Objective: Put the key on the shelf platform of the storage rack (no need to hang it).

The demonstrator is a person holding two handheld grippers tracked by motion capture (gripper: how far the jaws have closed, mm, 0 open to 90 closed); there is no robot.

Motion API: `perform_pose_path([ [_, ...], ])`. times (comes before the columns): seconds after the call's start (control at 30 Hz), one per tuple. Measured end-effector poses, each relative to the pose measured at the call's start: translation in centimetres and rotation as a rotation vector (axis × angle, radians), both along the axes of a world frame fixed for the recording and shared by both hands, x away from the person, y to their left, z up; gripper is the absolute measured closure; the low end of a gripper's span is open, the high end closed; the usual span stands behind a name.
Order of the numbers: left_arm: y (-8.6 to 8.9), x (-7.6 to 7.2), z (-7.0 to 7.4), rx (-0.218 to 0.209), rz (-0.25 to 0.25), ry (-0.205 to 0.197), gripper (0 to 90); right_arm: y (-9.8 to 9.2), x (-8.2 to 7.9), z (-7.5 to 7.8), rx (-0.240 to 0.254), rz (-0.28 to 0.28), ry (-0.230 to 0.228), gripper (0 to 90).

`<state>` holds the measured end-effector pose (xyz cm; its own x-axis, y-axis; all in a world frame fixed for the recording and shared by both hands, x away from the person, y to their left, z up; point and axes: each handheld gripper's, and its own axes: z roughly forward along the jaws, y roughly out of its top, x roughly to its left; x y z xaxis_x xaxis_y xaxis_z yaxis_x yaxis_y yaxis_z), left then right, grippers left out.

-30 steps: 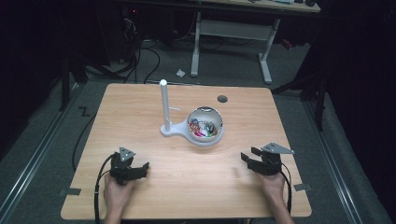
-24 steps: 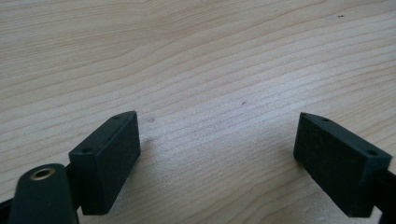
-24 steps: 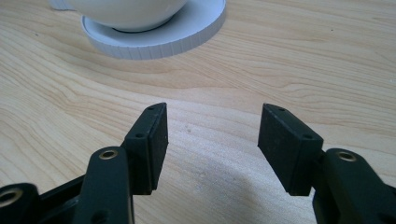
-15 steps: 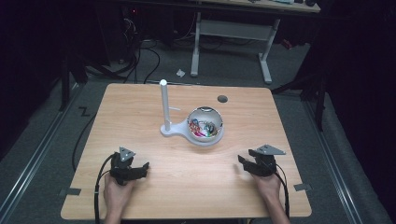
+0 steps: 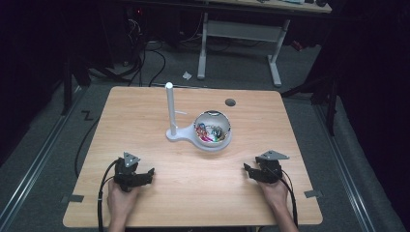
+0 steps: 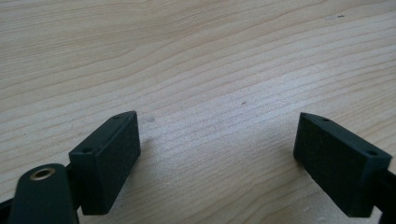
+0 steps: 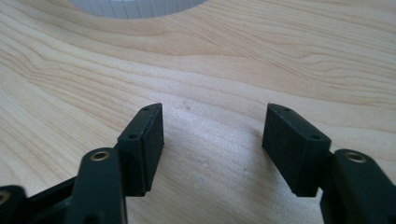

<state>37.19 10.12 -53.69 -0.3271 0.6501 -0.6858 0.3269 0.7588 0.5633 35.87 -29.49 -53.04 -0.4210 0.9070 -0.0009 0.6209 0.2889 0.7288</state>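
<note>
I had both grippers parked low at the near edge of the table [image 5: 145,106], nothing in either. The left gripper [image 5: 145,175] had its 2 jaws spread wide over bare wood, and in the left gripper view its pads [image 6: 109,158] stood well apart with only grain between them. The right gripper [image 5: 249,171] had just been opening its jaws further, and its pads [image 7: 144,144] held nothing. The bowl [image 5: 212,130] of small colourful bits sat near the table's middle on a white stand [image 5: 176,134] with 1 upright post [image 5: 169,108] just to its left. From my fingers the bowl lay ahead and inward, up and right of the left gripper, up and left of the right. I judged the right gripper slightly nearer; the bowl's pale rim [image 7: 140,7] was already showing at the top of its view, straight ahead of the jaws. The post stood between the left gripper and the bowl, so I reckoned the right had the cleaner line.
</note>
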Motion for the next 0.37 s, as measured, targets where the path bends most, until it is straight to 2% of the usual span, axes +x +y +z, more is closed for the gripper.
perform_pose_path([
  [0.07,0.0,0.0,0.0,0.0,0.0,0.0,15.0,0.18,-0.01,-0.01,-0.017,0.0,-0.002,38.0],
  [0.37,0.01,-0.01,-0.01,0.001,-0.002,0.0,15.0,0.17,0.0,-0.02,-0.017,0.001,-0.003,38.0],
])
